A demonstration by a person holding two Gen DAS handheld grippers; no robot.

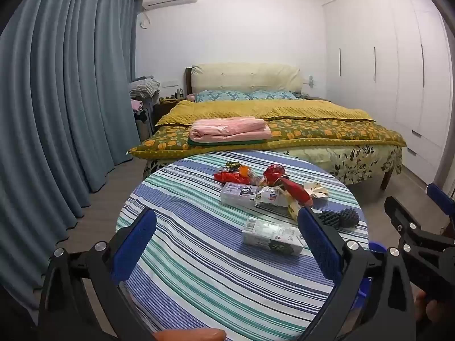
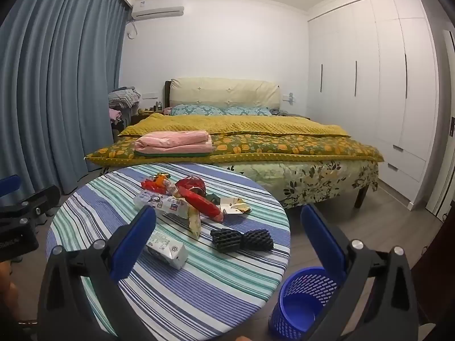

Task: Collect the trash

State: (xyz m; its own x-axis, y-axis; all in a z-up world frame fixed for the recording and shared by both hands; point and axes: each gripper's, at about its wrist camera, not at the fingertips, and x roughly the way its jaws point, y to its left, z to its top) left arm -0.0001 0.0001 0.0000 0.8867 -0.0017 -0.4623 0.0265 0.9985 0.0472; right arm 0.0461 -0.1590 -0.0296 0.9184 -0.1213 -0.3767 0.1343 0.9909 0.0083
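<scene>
Trash (image 2: 182, 199) lies beyond both gaping tongs (image 2: 227, 238) (untouched).

Beyond the tongs, past the round table's far edge, stands a bed (image 2: 284, 153) with a mustard quilt (image 2: 236, 125) and a cream padded headboard (image 2: 224, 91). 2 teal patterned pillows (image 2: 219, 110) lie against the headboard. A folded pink blanket (image 2: 173, 142) rests on the bed's near left part. Blue-grey curtains (image 1: 57, 99) hang to the left of the tongs, a white wardrobe (image 2: 384, 99) stands to the right, and an air conditioner (image 2: 157, 10) is mounted high on the far wall.
</scene>
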